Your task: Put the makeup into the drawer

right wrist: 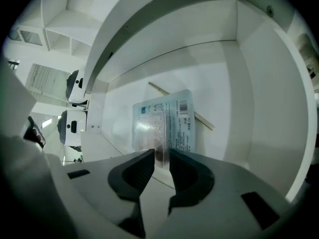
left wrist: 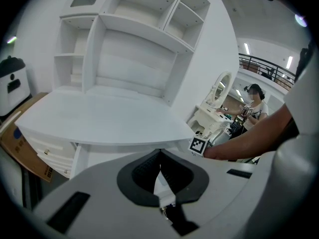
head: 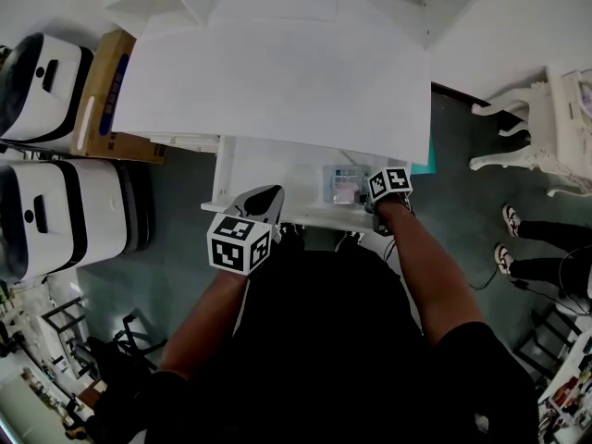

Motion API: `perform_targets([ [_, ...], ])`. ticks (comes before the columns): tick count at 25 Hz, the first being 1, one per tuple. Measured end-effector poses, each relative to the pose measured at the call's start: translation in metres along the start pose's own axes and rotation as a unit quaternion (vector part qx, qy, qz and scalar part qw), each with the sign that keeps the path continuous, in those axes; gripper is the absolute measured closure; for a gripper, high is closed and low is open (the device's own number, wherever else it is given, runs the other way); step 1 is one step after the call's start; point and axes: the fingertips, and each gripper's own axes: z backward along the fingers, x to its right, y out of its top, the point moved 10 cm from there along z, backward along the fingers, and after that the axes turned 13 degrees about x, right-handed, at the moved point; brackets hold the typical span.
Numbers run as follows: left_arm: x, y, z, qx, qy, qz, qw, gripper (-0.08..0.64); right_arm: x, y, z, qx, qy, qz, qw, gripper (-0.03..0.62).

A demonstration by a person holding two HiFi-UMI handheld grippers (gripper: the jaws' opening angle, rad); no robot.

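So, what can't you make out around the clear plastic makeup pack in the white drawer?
- Print on the clear plastic makeup pack: too small to read, right gripper view.
- Pack's near edge: hidden behind the jaws of the right gripper, same view.
- Back of the white drawer: covered by the white desktop, head view.
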Motion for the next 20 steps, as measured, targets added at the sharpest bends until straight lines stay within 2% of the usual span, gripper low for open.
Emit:
perform_targets([
  [6,0.004,0.002,0.000,-0.003,0.008,-0.007,0.9999,0.549,0.005,0.001,-0.001,0.008,-0.018,0.008,1.000,0.503],
  [14,0.024,0.005,-0.006,0.002,0.013,-0.011,0.9998,0.549,-0.003,0.006,0.015,0.028,0.014,0.015,0.999,0.485],
  [17,0.033,0.005,-0.009,0.007,0.017,-0.011,0.9998,0.549,-0.010,0.008,0.033,0.058,0.035,0.028,0.997,0.485],
  [20,0.045,0.005,-0.013,0.014,0.020,-0.007,0.9997,0.549,-0.017,0.007,0.063,0.108,0.062,0.042,0.991,0.485],
])
